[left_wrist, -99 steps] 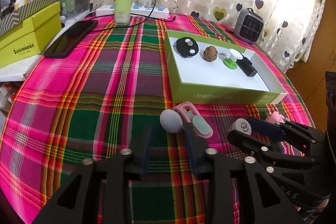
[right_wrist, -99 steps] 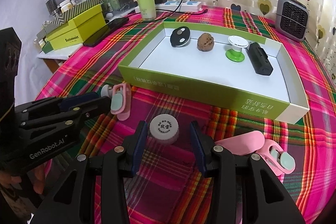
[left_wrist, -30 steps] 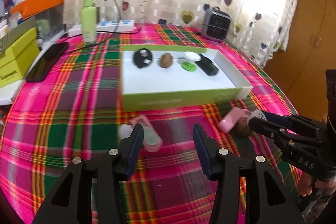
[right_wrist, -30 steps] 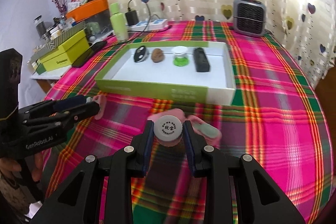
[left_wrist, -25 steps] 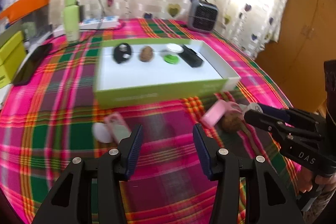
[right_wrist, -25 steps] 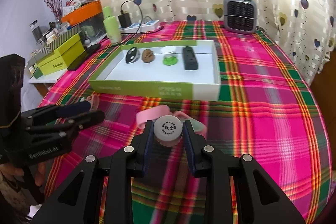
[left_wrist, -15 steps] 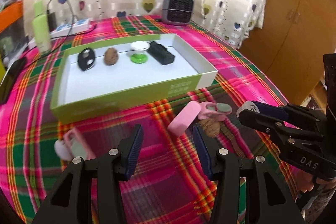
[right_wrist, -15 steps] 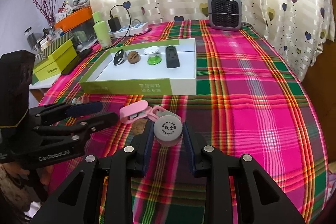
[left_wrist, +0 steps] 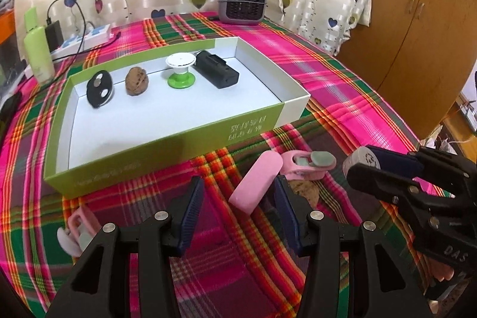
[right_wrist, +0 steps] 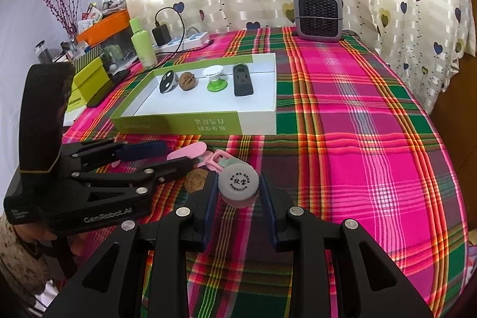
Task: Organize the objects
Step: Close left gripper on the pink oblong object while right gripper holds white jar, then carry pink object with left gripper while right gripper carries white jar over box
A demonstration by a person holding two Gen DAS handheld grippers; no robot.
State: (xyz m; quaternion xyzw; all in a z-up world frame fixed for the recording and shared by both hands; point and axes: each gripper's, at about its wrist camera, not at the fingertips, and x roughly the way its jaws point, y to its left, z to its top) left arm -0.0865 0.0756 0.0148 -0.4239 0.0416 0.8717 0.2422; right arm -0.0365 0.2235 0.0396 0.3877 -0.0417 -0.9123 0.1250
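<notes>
Partly done. Inside the box point(left_wrist: 167, 136): a black fob point(left_wrist: 100, 89), a walnut point(left_wrist: 136, 80), a green-footed stand point(left_wrist: 180, 70) and a black block point(left_wrist: 217, 69), lined up along the far wall. Left outside, on the plaid bench point(left_wrist: 342, 85): a pink case point(left_wrist: 257, 183), a pink clip point(left_wrist: 307, 164) and a second walnut point(left_wrist: 305, 189), bunched at about 5 o'clock from the box in the left view; another pink clip point(left_wrist: 78, 231) lying alone at 7 o'clock, near the picture's left edge.

Right claw point(right_wrist: 238, 200) clamped on a white cap point(right_wrist: 238, 184), printed top facing the camera, seemingly held just above the cloth, at 5 o'clock from the box in the right view; seen from the left camera at 3 o'clock point(left_wrist: 362, 161). Likely destination the box, though not yet over it.

Left claw point(left_wrist: 238, 207) apart, nothing gripped, tilted downward toward the bench, the pink case lying between its two pads and the loose walnut just behind the right one. No contact with the case visible. In the right view point(right_wrist: 167, 155) reaching in from 9 o'clock, with a patterned sleeve point(right_wrist: 18, 258) below its handle.

Judged remaining: cap, case, walnut and both clips still to go in.
</notes>
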